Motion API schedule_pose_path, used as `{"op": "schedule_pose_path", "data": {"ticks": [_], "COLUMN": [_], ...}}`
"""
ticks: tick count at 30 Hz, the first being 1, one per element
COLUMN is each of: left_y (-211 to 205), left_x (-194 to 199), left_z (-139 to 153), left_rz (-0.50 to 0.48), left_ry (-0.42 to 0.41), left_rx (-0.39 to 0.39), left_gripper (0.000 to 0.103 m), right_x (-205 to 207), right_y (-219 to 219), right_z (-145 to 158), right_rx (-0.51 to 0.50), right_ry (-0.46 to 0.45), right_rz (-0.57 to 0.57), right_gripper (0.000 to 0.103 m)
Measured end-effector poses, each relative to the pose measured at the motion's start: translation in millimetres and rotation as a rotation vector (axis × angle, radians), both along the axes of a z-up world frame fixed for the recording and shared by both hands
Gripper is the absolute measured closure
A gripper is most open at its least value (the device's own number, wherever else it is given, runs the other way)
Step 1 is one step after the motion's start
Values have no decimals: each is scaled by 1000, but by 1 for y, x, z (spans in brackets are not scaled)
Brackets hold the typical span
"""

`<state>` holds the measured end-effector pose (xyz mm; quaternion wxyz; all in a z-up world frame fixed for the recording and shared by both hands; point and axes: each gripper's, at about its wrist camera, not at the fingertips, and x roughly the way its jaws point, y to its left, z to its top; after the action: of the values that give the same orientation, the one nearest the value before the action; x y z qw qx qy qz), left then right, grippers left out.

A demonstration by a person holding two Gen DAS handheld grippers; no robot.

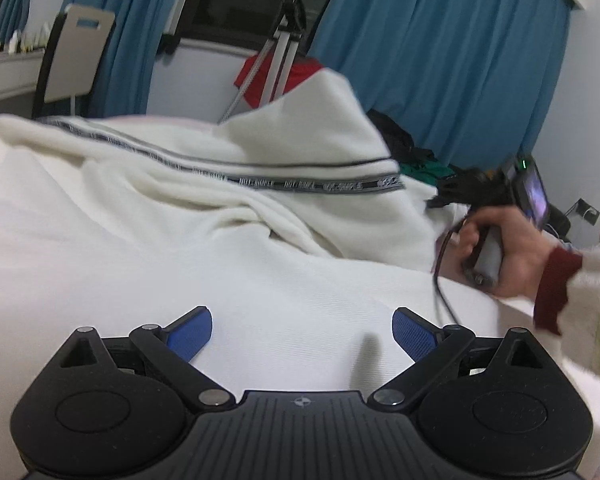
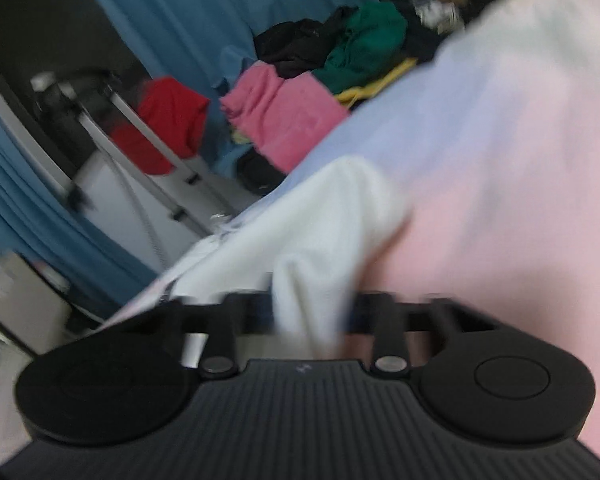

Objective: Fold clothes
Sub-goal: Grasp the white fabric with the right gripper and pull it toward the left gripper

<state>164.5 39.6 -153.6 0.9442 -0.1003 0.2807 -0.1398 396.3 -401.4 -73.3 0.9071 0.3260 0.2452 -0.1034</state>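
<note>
At the bottom of the left wrist view, the left gripper (image 1: 302,334) hangs over a white garment (image 1: 228,280) with its jaws wide apart and nothing between the blue pads (image 1: 192,334). The garment fills the lower and middle frame, spread flat under the gripper and bunched into folds further back, where a dark printed band (image 1: 320,184) runs across it. At the right edge of that view a hand (image 1: 508,252) with a dark red cuff grips the handle of the right gripper (image 1: 452,196), which meets the garment's raised corner.

In the right wrist view, motion-blurred, that gripper's jaws are closed on a fold of the white cloth, which rises from between them at lower centre and spreads toward the middle of the frame. To the right of it lies a pale pink and lilac sheet (image 2: 480,160).

Further back, in the upper middle of the right view, sits a pile of clothes (image 2: 320,80): pink, black, green and a strip of yellow. A red cloth (image 2: 168,120) hangs left of the pile, beside a tripod (image 1: 280,48) whose legs also stand at top centre of the left view. Blue curtains (image 1: 440,48) cover the background in both views, and a chair (image 1: 76,56) stands at the upper left of the left view.
</note>
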Motion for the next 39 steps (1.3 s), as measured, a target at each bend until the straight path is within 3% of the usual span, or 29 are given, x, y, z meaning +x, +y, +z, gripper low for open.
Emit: {"op": "schedule_pose_path", "data": {"ticks": [3,9,13,19,23,29,35,39], "left_y": [3,6,7,-2,-6,-5,1,5], "left_x": [2,-8,-17,-23,-22,-27,-27,-28], "left_z": [0,10,18,20,16,18,24,27], "left_rz": [-3,8,2,-10,-10,-13,-1,4], "left_ry": [-10,-35,-62,-101,-90,-94,-89,-81], "left_rx": [-3,3,1,72,103,89,74,51], "left_gripper": [5,5,5,5,5,5,5,5], "right_x": [-3,-66,-113,-164,-182,-192,-208,-209], "right_y": [-5,-71,-113,-129,-129,-120,-130,-141], "right_z": [31,92,76,20,-10,-36,-15,-27], "right_rx": [-103,-223,-270,-154,-60,-55,-47,-78], "right_ry": [-37,-138,-47,81,50,-20,-91,-14], "right_rz": [-24,-255,-339,-349,-348,-348,-454,-464], "right_gripper": [87,87,87,87,86,86,87,86]}}
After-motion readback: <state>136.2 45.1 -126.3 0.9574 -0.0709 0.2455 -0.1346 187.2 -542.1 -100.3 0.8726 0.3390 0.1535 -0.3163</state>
